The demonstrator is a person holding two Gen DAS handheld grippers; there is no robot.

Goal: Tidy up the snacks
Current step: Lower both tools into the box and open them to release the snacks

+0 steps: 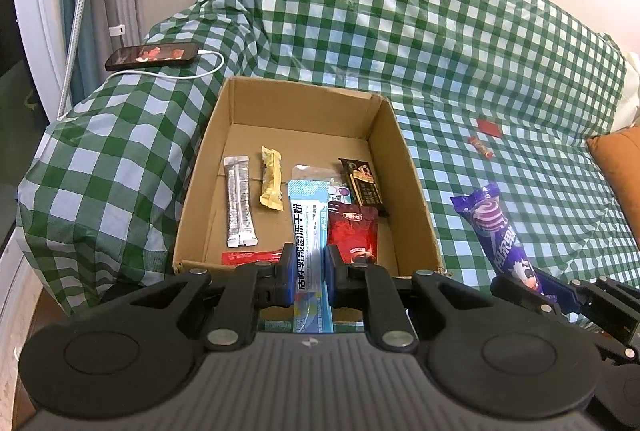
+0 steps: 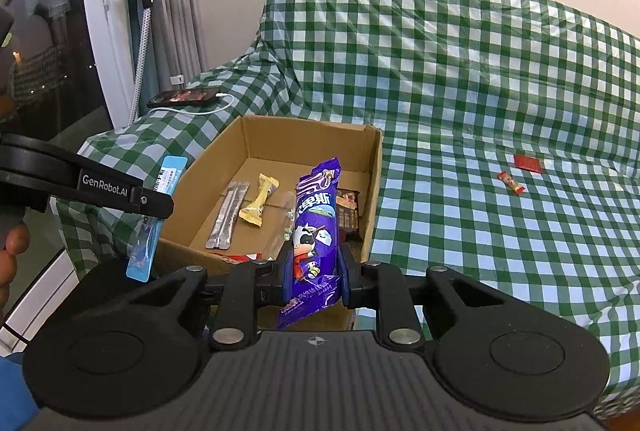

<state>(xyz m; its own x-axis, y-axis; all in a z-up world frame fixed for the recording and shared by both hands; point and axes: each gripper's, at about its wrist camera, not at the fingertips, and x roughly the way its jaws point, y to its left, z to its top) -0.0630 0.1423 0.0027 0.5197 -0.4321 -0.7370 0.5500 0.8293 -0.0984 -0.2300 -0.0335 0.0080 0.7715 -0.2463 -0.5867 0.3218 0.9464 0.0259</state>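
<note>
An open cardboard box (image 1: pixel 304 103) (image 2: pixel 372 191) stands on the green checked cover. It holds several snacks: a silver sachet (image 1: pixel 239 201), a yellow bar (image 1: pixel 270 183), a red pouch (image 1: pixel 352 231), a dark brown bar (image 1: pixel 363 185). My left gripper (image 1: pixel 309 263) is shut on a light blue sachet (image 1: pixel 306 227) over the box's near edge; the sachet also shows in the right wrist view (image 2: pixel 154 215). My right gripper (image 2: pixel 313 271) is shut on a purple candy pack (image 2: pixel 316 231), also seen from the left (image 1: pixel 496 231), near the box's right front.
A small red-wrapped candy (image 2: pixel 511 182) (image 1: pixel 481 147) and a flat red packet (image 2: pixel 528 163) (image 1: pixel 490 127) lie on the cover to the right of the box. A phone (image 1: pixel 152 55) on a white cable lies on the left armrest. An orange cushion (image 1: pixel 620 167) is at far right.
</note>
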